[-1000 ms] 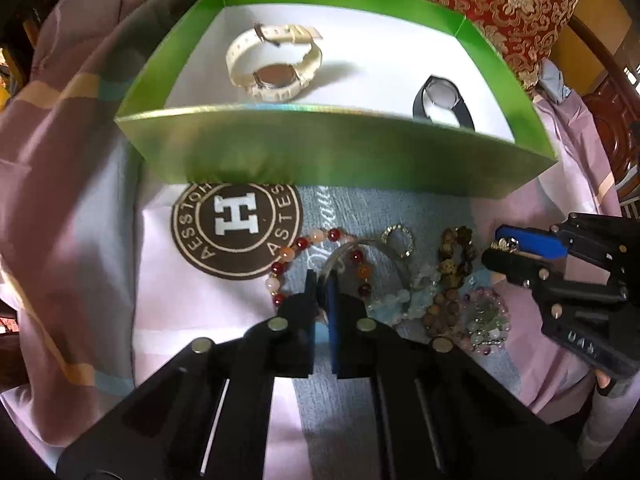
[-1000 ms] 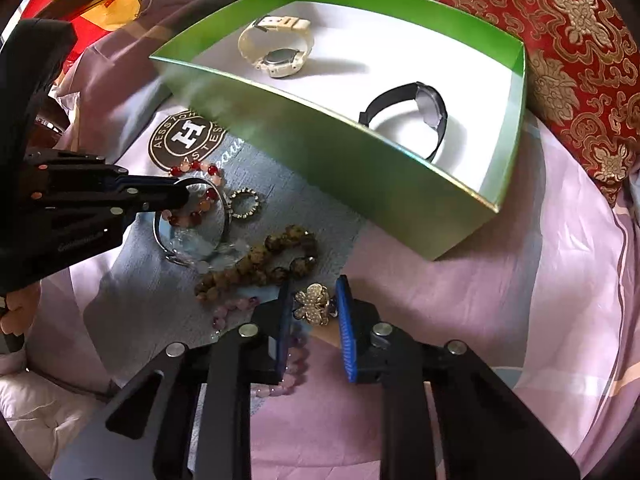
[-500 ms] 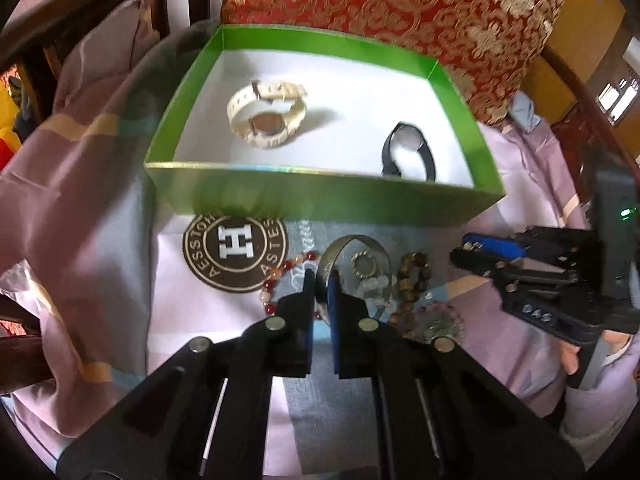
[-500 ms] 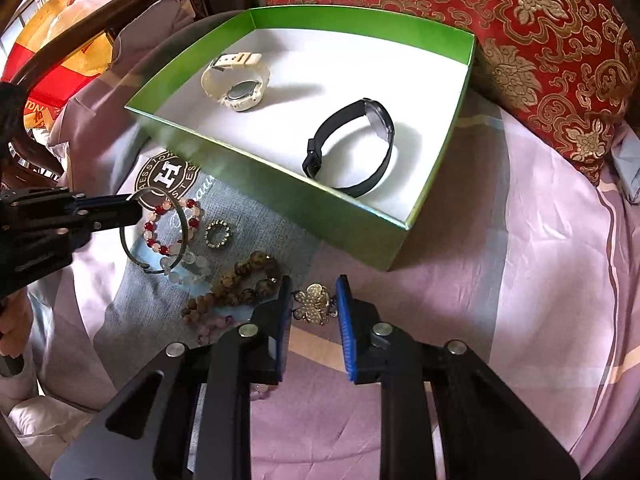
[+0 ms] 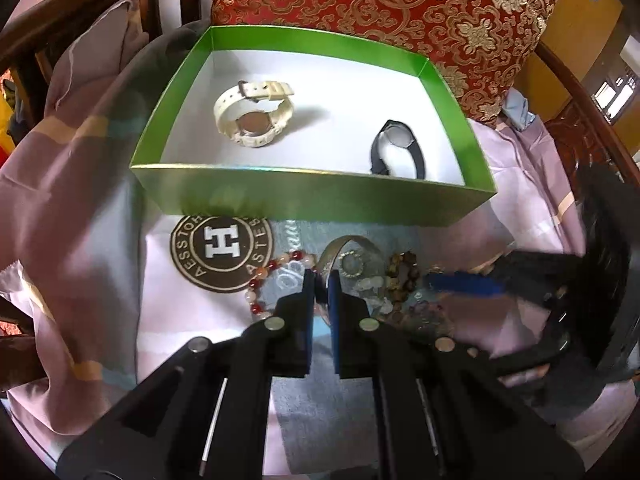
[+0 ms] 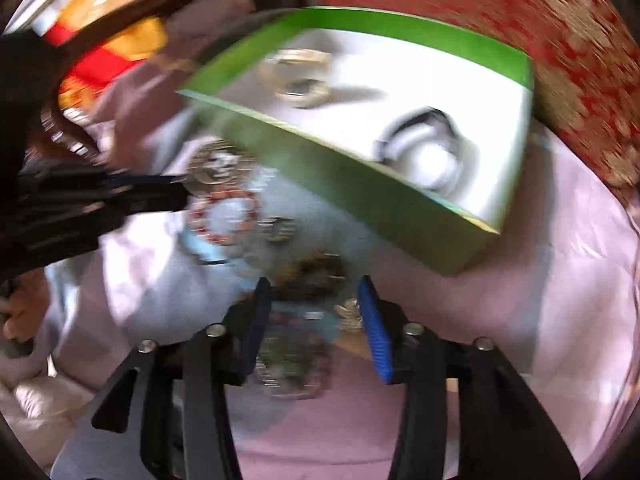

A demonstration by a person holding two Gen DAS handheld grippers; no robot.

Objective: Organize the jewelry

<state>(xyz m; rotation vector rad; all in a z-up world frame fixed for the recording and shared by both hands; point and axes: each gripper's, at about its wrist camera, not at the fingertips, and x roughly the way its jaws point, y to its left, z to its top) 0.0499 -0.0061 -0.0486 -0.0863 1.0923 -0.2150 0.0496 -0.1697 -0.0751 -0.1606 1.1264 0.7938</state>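
Note:
My left gripper (image 5: 322,280) is shut on a silver bangle (image 5: 340,246) and holds it above the cloth, in front of the green box (image 5: 312,196). The box holds a cream watch (image 5: 254,114) and a black watch (image 5: 398,148). A red bead bracelet (image 5: 276,270), a small ring (image 5: 352,264) and brown beads (image 5: 402,270) lie on the cloth. My right gripper (image 6: 314,292) is open over the brown beads (image 6: 316,272); a silver brooch (image 6: 350,314) lies by its right finger. This view is blurred. The right gripper (image 5: 460,282) also shows in the left wrist view.
A red and gold cushion (image 5: 400,8) stands behind the box. A pouch with a round brown H logo (image 5: 222,248) lies left of the jewelry. Pink bedding covers the seat and dark wooden chair arms run along both sides.
My right gripper has opened and let go of the silver brooch, and moved down and left over the beads. My left gripper has kept the bangle raised and drawn back a little.

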